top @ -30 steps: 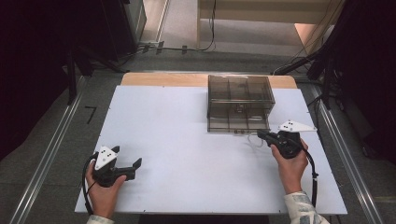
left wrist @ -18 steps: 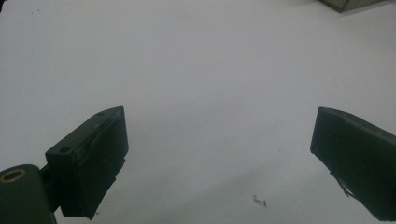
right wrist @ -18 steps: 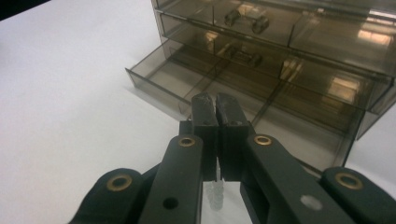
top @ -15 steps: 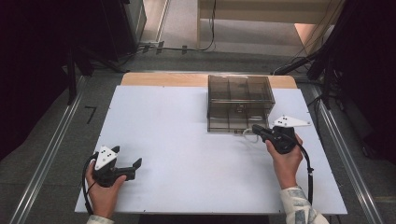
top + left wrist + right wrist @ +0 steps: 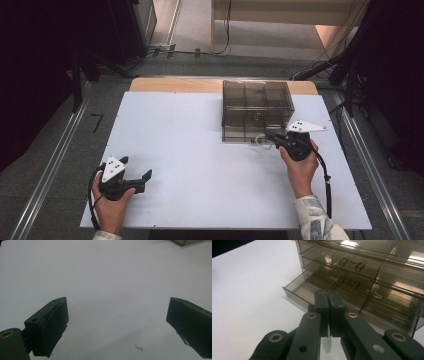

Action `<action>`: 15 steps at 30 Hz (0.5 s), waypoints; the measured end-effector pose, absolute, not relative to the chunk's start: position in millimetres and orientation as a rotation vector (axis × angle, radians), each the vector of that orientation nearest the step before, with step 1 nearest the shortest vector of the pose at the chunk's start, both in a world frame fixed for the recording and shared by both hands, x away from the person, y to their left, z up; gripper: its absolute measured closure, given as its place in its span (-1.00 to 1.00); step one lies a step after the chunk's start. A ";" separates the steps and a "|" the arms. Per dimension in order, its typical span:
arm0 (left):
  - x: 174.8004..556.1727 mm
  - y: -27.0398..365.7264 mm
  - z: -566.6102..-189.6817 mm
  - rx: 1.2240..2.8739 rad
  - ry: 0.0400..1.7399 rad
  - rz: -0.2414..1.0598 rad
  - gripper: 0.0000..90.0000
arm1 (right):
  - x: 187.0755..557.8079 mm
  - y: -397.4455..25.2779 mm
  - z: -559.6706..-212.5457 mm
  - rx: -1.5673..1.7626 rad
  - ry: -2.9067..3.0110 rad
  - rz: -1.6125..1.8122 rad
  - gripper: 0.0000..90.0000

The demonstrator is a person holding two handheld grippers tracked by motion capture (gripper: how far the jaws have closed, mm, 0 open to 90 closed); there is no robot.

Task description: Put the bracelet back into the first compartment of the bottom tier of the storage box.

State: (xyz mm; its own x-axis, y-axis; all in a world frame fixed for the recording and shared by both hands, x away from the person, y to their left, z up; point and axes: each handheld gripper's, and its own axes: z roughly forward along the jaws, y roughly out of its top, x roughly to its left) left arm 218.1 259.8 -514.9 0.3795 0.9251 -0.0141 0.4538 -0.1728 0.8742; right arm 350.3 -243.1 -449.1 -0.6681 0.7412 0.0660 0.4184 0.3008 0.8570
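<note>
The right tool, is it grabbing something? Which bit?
The right tool is shut on the clear handle of the bottom drawer of the smoky plastic organizer. The left tool is open, holding nothing.

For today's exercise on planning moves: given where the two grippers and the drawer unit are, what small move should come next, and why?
Probably keep drawing the right gripper toward the person: its jaws are shut on the clear handle of the smoky transparent plastic drawer unit's bottom drawer, which is only partly open.

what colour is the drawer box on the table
Smoky, see-through grey-brown drawer box; clearest in the right gripper view.
</note>
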 end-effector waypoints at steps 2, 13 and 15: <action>218.1 259.8 -514.9 1.784 1.209 0.694 -0.89 | 352.5 -242.5 -449.7 1.051 2.232 1.316 0.90; 218.2 259.7 -514.9 1.781 1.209 0.694 -0.89 | 359.5 -231.4 -443.9 1.019 2.235 1.327 0.90; 218.1 259.9 -514.9 1.783 1.209 0.694 -0.89 | 360.7 -230.3 -443.5 1.018 2.237 1.327 0.90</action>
State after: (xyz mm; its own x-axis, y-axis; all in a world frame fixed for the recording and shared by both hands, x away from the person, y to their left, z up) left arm 218.1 259.9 -514.9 0.3786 0.9254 -0.0157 0.4534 -0.1706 0.8748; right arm 360.7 -230.3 -443.5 -0.6824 0.7283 0.0625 0.4039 0.3043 0.8627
